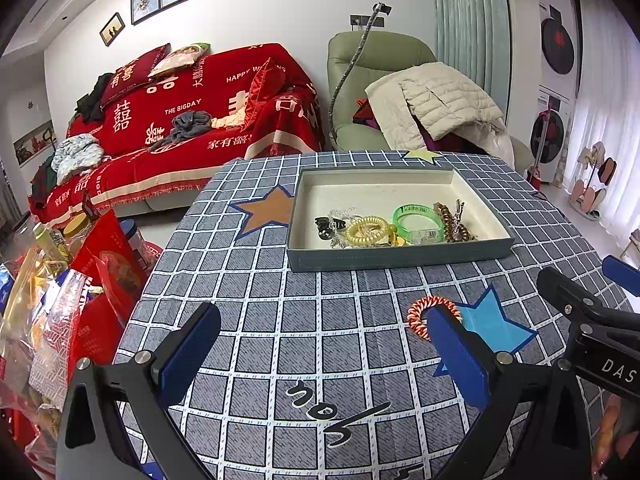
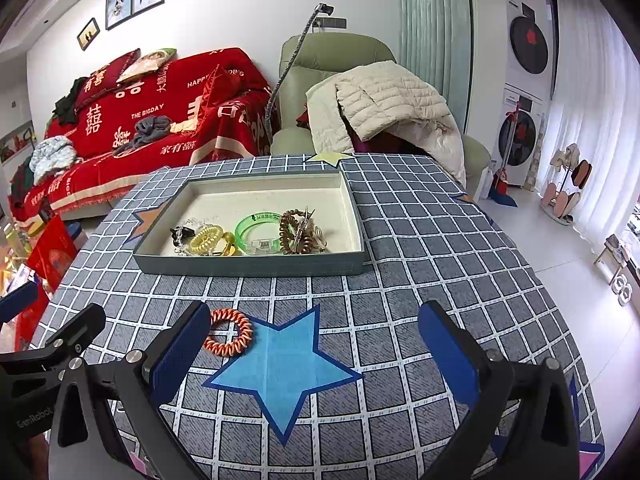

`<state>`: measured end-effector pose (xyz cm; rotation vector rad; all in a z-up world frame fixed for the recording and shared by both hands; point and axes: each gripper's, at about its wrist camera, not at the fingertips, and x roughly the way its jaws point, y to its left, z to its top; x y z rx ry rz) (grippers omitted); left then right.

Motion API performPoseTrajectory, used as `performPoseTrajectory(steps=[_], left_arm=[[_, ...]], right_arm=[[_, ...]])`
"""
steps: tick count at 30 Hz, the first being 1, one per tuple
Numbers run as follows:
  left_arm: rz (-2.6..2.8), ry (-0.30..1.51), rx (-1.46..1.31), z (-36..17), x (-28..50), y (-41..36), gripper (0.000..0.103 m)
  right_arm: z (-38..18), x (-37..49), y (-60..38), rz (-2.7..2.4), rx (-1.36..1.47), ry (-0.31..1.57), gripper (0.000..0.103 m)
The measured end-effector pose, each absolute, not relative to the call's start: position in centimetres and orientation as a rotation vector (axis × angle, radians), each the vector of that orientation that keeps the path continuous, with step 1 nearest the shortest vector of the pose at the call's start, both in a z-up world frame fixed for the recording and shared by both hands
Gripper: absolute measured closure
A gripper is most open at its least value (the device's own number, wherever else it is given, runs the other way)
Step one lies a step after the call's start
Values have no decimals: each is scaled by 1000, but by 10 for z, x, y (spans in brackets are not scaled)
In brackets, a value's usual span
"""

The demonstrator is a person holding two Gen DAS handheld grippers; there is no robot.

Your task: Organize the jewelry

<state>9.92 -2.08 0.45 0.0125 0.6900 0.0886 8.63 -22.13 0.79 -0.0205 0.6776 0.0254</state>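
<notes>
Both grippers, left (image 1: pixel 324 344) and right (image 2: pixel 316 340), have jaws apart; only the right view shows the coil tie (image 2: pixel 229 332) whole, left's finger (image 1: pixel 456 354) half-hiding it.

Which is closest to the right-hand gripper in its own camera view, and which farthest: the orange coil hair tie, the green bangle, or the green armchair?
From the right gripper:
1. Orange coil hair tie, on the cloth by its left finger.
2. Green bangle, inside the tray.
3. Green armchair, beyond the table.

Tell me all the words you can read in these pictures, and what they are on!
"THE BIGDAY": red sofa cover
"HAPPY W...": same cover, the rest folded away
"DAS": right gripper, cut off
"GenRobot": left gripper
Green bangle print: too small to read
Snack bags: too blurred to read
</notes>
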Motion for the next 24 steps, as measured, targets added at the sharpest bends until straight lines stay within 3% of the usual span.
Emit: performPoseTrajectory(steps=[24], left_arm=[[102, 691, 11, 4, 98, -18, 0]], right_arm=[[8, 85, -220, 26, -24, 679, 0]])
